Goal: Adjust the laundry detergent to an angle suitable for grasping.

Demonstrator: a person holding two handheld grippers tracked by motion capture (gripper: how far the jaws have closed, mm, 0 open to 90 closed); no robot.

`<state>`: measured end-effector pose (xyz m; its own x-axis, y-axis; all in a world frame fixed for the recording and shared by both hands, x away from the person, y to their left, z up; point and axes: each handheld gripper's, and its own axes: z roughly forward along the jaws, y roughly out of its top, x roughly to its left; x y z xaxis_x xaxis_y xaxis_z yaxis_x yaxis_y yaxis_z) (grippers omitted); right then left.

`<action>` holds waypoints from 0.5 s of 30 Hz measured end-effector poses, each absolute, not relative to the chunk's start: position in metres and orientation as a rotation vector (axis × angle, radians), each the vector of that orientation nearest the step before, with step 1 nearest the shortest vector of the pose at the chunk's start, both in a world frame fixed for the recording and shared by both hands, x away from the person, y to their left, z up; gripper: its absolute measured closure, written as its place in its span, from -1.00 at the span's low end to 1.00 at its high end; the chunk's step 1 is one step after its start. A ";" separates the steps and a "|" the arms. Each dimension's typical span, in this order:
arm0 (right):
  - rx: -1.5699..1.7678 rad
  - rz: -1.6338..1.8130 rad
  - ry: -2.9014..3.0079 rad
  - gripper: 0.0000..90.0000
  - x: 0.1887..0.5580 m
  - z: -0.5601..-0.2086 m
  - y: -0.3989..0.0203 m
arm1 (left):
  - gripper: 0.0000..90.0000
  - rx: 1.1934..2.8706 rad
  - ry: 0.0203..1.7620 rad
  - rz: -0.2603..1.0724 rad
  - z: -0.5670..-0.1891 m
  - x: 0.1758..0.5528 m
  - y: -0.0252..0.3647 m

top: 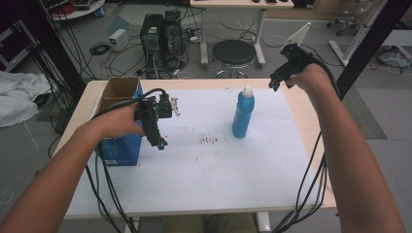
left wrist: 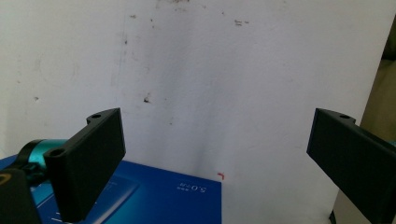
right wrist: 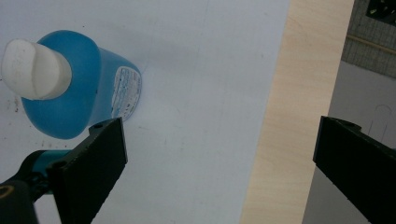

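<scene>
Nothing is being held right now. The blue bottle (top: pixel 242 115) with the white cap stands upright on the white sheet (top: pixel 218 165) that covers the tabletop (top: pixel 301 104). In the high view it sits a little right of the middle.

The right tool (top: pixel 281 80) hangs in the air at about two o'clock from the bottle, near the far right corner. It is apart from the bottle. In the right gripper view its two black jaws stand wide apart with nothing between them, and the bottle (right wrist: pixel 70 84) shows from above at about ten o'clock, off to the side of the gap.

The left tool (top: pixel 160 141) hangs at about nine o'clock from the bottle, just in front of the blue box (top: pixel 119 145) with the open cardboard top. In the left gripper view its jaws are wide apart too, with just the white sheet (left wrist: pixel 210 93) between them and the blue box (left wrist: pixel 154 196) low at about seven o'clock.

I think this is the reaching step, and the bottle is the thing to grab. Next, the right tool needs to come down and over toward eight o'clock, until the bottle's body sits between its jaws. Then it can squeeze. It should go slowly, because a tall bottle could tip if it is bumped.
</scene>
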<state>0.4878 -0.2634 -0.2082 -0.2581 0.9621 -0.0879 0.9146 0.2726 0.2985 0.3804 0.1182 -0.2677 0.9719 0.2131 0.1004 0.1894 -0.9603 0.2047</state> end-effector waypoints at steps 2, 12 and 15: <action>1.731 0.273 2.295 -0.96 0.486 -0.209 -0.263 | -0.90 2.921 0.305 0.180 -0.269 0.377 0.119; 1.725 0.282 2.294 -0.96 0.479 -0.206 -0.262 | -0.90 2.913 0.313 0.193 -0.267 0.374 0.120; 1.728 0.282 2.286 -0.96 0.478 -0.206 -0.263 | -0.90 2.914 0.313 0.197 -0.266 0.373 0.120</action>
